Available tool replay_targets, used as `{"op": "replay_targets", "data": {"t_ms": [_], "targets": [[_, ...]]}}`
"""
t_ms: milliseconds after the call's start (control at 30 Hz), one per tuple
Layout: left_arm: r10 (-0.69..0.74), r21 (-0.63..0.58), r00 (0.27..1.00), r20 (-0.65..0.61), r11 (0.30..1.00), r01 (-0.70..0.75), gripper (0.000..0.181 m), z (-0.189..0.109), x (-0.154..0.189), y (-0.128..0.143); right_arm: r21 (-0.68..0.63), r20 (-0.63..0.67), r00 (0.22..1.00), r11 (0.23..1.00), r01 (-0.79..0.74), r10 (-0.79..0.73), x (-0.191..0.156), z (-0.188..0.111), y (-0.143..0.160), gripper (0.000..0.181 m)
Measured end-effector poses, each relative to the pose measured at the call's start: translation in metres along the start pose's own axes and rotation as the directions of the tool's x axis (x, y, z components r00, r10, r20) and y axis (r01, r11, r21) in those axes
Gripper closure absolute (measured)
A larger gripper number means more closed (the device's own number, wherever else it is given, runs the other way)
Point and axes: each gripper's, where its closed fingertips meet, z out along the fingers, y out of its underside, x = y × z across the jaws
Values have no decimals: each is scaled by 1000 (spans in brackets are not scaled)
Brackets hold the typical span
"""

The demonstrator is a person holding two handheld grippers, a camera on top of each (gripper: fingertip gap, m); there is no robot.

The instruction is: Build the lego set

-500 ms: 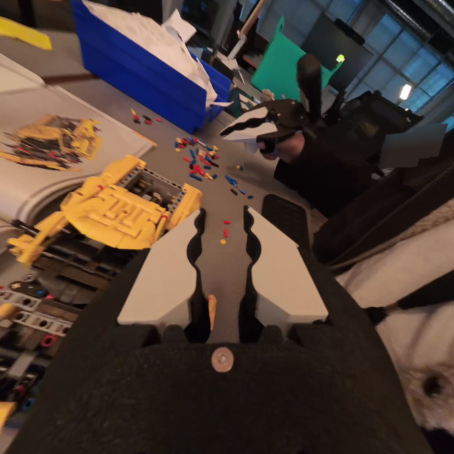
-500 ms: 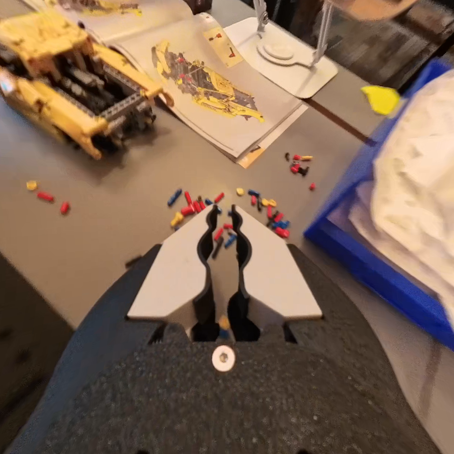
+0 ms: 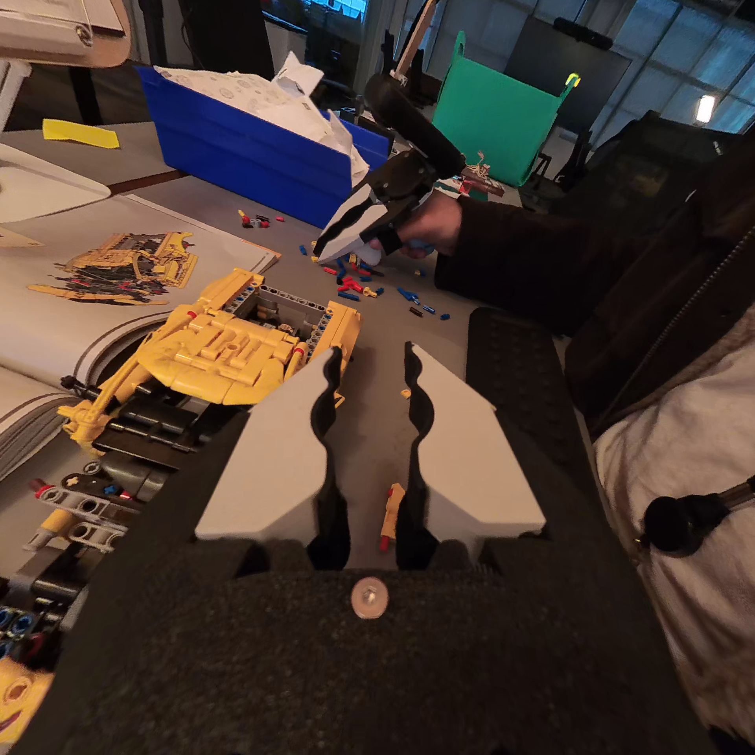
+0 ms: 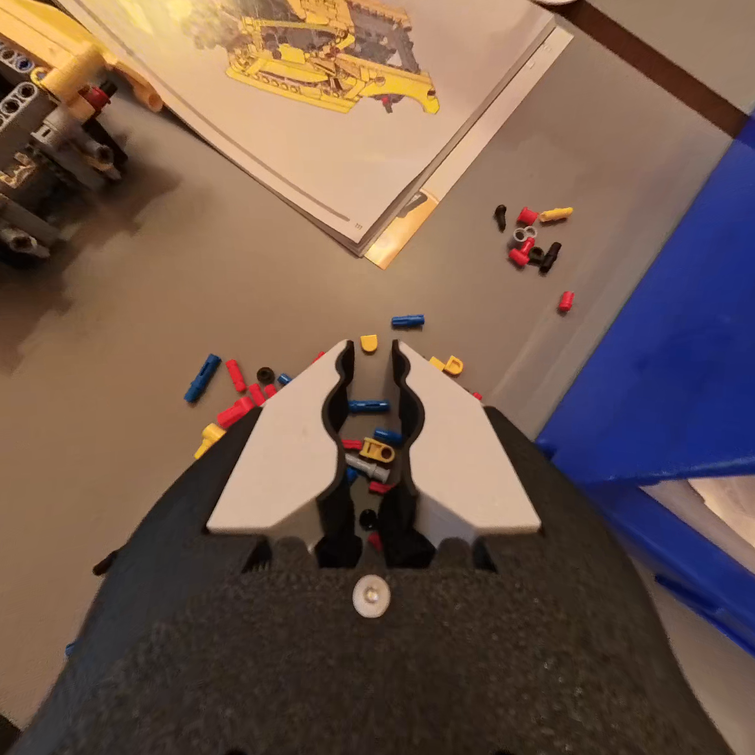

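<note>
Looks like part-picking: right gripper [image 4: 369, 347], fingers open, hovers over the pins [image 4: 369, 449] near the bin [image 4: 674, 367], left gripper [image 3: 369, 355] open and empty beside the model [image 3: 228, 355], so next it closes on one.

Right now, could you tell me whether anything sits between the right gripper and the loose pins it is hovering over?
Nothing visible does. The right gripper is open directly above the loose pins on the grey table, and pieces show between its fingers. The pins lie crowded and touching, so neighbours could come along. The blue bin stands off to the side.
</note>
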Motion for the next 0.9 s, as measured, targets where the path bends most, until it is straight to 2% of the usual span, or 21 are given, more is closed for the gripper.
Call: {"op": "replay_targets", "data": {"t_ms": [233, 367, 467, 733, 833, 900], "targets": [[31, -5, 999, -9, 1000, -31, 150, -6, 2, 1, -10, 9, 999, 999, 43, -42, -3, 2, 0, 174], [65, -91, 996, -59, 993, -70, 150, -13, 14, 14, -6, 16, 998, 998, 63, -63, -5, 1, 1, 174], [83, -139, 995, -50, 986, -89, 149, -20, 13, 21, 4, 38, 998, 999, 50, -51, -8, 1, 0, 174], [64, -128, 997, -32, 989, -67, 149, -33, 11, 18, -2, 60, 996, 997, 73, -72, -9, 1, 0, 172], [55, -187, 998, -37, 980, -61, 149, -35, 12, 28, 17, 75, 993, 996, 89, -90, -8, 2, 0, 175], [71, -263, 991, -113, 960, -99, 148, -39, 23, 43, 33, 86, 990, 994, 105, -108, -8, 1, 0, 175]]}}
